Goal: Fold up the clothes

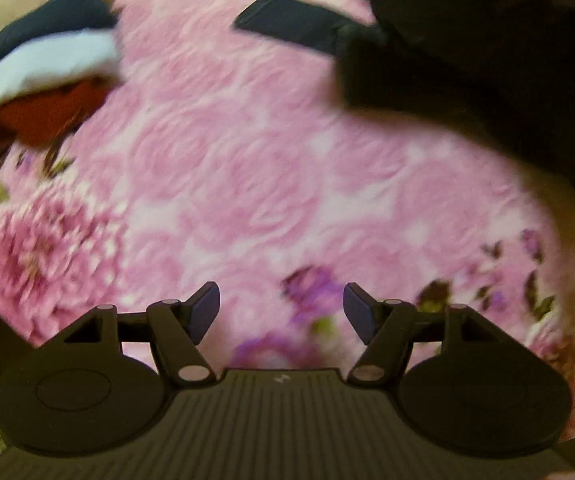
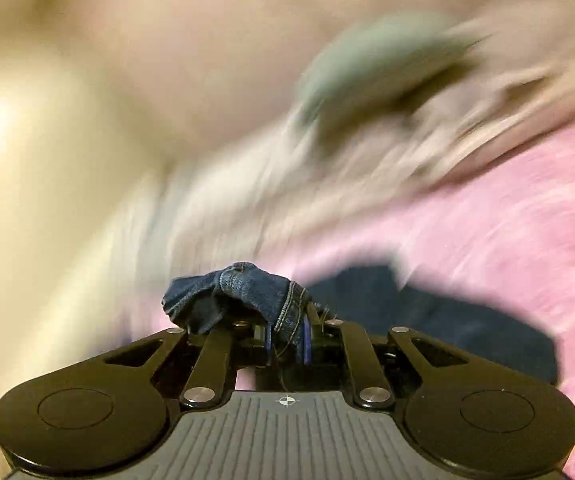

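Here the right tool [image 2: 286, 340] is clamped on a bunched fold of blue denim [image 2: 243, 292], the garment's hem pinched between its pads with loose threads showing. The rest of the denim trails away dark, below and to the right of that tool, over the pink floral bedspread [image 2: 507, 220]. The left tool [image 1: 281, 312] hangs with its fingers apart, holding nothing, above the same bedspread [image 1: 227, 140].

The likeliest trouble, I judge, is the grip: only a small wad of cloth is held near the pad tips, and heavy denim swung quickly could slip out or drag into a crumpled heap. With the left tool empty, the garment has a single anchor and may twist instead of laying flat.

Only the left view shows a pile of other clothes [image 1: 43, 80], navy, white and red, far ahead on its left, and a dark garment [image 1: 467, 60] ahead on its right. Only the right view shows the clamp itself; its background is too blurred to read.
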`<state>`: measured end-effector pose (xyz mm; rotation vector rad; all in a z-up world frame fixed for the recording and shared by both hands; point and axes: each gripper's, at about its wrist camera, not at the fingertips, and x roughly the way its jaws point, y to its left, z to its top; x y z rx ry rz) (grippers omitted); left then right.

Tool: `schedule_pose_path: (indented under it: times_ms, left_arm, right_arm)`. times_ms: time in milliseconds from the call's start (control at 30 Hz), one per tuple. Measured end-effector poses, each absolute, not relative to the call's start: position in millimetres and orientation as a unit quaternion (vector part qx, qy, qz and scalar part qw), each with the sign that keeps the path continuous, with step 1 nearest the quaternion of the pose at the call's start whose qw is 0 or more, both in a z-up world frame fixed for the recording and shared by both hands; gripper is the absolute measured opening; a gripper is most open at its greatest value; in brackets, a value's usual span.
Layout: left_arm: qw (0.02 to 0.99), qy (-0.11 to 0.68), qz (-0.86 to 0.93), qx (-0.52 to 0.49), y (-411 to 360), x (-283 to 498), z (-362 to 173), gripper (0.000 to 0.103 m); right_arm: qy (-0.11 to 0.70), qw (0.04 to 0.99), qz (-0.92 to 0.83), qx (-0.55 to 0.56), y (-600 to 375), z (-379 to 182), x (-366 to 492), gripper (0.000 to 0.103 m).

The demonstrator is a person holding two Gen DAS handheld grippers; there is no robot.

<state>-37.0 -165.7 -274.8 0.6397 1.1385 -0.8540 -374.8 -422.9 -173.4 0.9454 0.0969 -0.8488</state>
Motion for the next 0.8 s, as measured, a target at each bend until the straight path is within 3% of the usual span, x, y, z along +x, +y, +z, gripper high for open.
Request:
schedule_pose_path:
  times_ms: [133,267,300,367,433,800]
  left_arm:
    - [0.702,0.507,-0.417,0.276,-196,-56,-269,0.065]
    - [0.689,0.51,-0.44,0.267,-226,-70,-273,0.065]
    - [0.686,0.512,-0.444,0.265,-232,-72,-275,0.065]
    - [0.682,0.513,-0.448,0.266,-243,-73,-280,0.065]
    - [0.68,0.515,-0.449,0.266,-254,-70,-286,0.065]
    - [0.687,0.555,-0.434,0.177,-317,-32,-316,0.066]
  right_arm:
    - [-0.063,0.659,-0.542,0.518,-435,-159,-497,0.013]
    - [-0.071,0.511,-0.61,0.601,-421,-191,-583,0.02]
    - [-0.063,0.483,-0.616,0.618,-417,-204,-597,0.032]
    - [-0.039,0.439,-0.65,0.619,-410,-227,-616,0.04]
    - [-0.02,0.422,-0.668,0.613,-406,-245,-629,0.078]
    - [-0.043,0.403,-0.657,0.636,-367,-288,-651,0.081]
